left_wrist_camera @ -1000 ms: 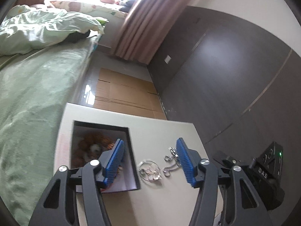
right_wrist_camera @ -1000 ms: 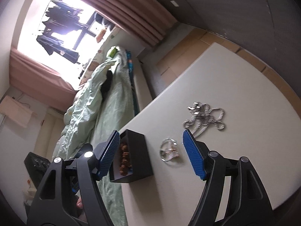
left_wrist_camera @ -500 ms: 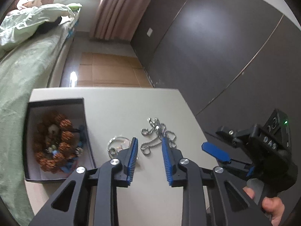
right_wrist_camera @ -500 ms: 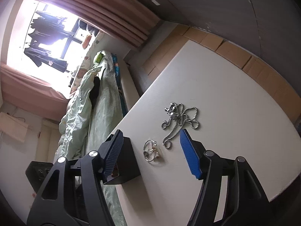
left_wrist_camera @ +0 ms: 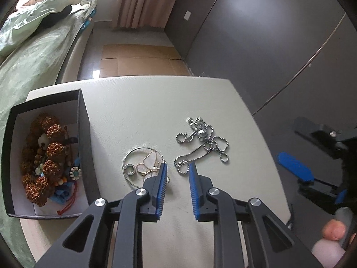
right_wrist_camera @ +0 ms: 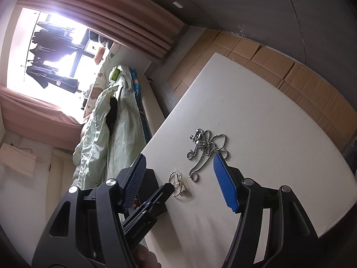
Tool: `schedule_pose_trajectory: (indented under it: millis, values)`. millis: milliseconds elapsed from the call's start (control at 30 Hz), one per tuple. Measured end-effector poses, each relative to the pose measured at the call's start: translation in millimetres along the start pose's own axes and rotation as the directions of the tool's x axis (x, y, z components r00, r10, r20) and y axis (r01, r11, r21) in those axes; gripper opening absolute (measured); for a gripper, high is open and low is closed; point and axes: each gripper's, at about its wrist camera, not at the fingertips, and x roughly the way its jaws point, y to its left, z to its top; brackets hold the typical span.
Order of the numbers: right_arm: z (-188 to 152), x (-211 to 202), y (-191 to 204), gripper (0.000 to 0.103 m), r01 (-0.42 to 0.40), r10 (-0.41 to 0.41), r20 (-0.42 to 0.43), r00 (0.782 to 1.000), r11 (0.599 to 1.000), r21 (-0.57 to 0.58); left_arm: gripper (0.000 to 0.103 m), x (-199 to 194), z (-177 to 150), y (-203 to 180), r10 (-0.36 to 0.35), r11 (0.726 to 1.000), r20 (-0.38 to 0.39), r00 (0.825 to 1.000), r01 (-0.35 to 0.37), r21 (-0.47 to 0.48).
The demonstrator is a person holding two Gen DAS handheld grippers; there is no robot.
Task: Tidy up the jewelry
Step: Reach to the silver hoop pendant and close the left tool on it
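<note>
Bangle (left_wrist_camera: 142, 167) with butterfly charm, just left of the narrowing, empty left gripper (left_wrist_camera: 177, 174): light, delicate, slippery; pinch its thin rim. Right gripper (right_wrist_camera: 178, 176) gapes empty.

A: What changed with the left tool (left_wrist_camera: 177, 167)?
B: It swung away from the black box (left_wrist_camera: 83, 134) and dropped toward the surface (left_wrist_camera: 145, 107), its jaws closing from wide to a narrow gap, nothing between them, tips by the ball chain (left_wrist_camera: 203, 143) and the ring (left_wrist_camera: 142, 165).
A: And the right tool (right_wrist_camera: 178, 174)?
B: It narrowed slightly.
</note>
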Motion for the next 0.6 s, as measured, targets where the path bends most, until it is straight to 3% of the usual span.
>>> schedule_pose_trajectory:
  millis: [600]
  values:
    - [0.1, 2.6, 1.6, 0.064, -0.003, 0.003, -0.011, 1.0, 1.0, -0.002, 0.017, 34.0, 2.3, -12.1, 0.124, 0.99, -0.044, 0.991, -0.121, 0.075]
